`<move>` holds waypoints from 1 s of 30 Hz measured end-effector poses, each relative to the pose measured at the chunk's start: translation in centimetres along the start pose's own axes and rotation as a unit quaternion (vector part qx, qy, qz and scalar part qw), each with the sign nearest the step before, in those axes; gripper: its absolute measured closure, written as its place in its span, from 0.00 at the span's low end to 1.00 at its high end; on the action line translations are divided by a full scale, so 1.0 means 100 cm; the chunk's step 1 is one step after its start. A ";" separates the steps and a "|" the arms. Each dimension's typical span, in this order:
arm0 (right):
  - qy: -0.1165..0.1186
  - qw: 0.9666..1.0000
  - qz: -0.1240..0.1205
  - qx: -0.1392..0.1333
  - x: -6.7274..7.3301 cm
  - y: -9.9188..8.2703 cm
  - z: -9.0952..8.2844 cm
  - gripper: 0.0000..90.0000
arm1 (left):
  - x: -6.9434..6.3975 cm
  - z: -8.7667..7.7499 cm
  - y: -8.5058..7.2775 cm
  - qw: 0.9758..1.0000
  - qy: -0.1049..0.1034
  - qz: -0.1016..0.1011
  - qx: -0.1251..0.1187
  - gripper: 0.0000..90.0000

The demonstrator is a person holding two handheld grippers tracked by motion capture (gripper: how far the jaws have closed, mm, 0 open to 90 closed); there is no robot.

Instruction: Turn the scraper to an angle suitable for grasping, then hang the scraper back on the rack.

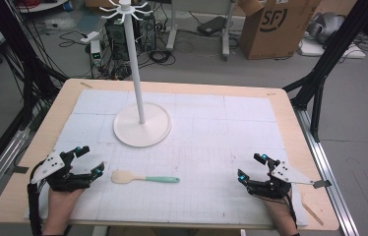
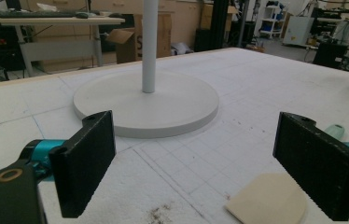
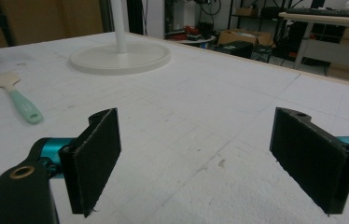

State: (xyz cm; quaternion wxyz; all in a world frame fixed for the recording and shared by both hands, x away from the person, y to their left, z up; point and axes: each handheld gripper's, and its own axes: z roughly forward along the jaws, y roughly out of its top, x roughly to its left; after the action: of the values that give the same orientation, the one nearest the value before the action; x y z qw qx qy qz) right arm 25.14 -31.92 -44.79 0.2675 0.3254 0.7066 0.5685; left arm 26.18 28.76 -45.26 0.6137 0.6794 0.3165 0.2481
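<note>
A wooden table [image 1: 34,147] covered by a white gridded mat [image 1: 211,142], seen from above. Toward the far side of the mat stands a white rack [image 1: 141,125] — a round flat base with a tall thin pole rising from its middle and short hooks spreading at the top.

A spatula [image 1: 142,178] lies flat on the near part of the mat, left of centre. Its pale, rounded blade points left and its mint-green handle points right.

The left gripper [image 1: 87,161] rests at the near left corner of the mat, held in a person's hand, with its jaws wide apart and nothing between them. The spatula's blade lies just beside its right jaw; from the left gripper view the blade [image 2: 268,203] sits low on the mat, partly behind that jaw.

The right gripper [image 1: 251,167] rests at the near right of the mat, well apart from the spatula, its jaws also spread wide and empty — bare mat between them.
</note>
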 end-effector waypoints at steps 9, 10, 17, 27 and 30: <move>-0.002 1.000 0.003 -0.005 0.000 0.000 0.000 0.17 | 0.004 -0.001 0.000 1.000 0.001 -0.019 -0.005 0.15; -0.002 1.000 0.002 -0.009 0.000 -0.001 0.000 0.17 | 0.004 0.000 0.001 1.000 0.000 -0.023 -0.005 0.15; 0.001 1.000 0.012 -0.012 -0.002 -0.001 -0.001 0.17 | -0.003 -0.002 0.030 0.997 -0.067 -0.028 -0.031 0.15; 0.006 1.000 0.019 -0.013 -0.004 -0.001 -0.001 0.17 | -0.033 0.037 0.051 0.987 -0.156 0.024 0.028 0.13; 0.007 1.000 0.019 -0.013 -0.004 -0.001 -0.001 0.17 | -0.044 0.052 0.049 0.982 -0.182 0.035 0.046 0.13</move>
State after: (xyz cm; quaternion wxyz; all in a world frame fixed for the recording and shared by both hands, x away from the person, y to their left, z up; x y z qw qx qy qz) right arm 25.27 -32.29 -44.87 0.2562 0.3311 0.6947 0.5849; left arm 27.60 21.72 -40.84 0.6197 0.7515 0.1871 0.1269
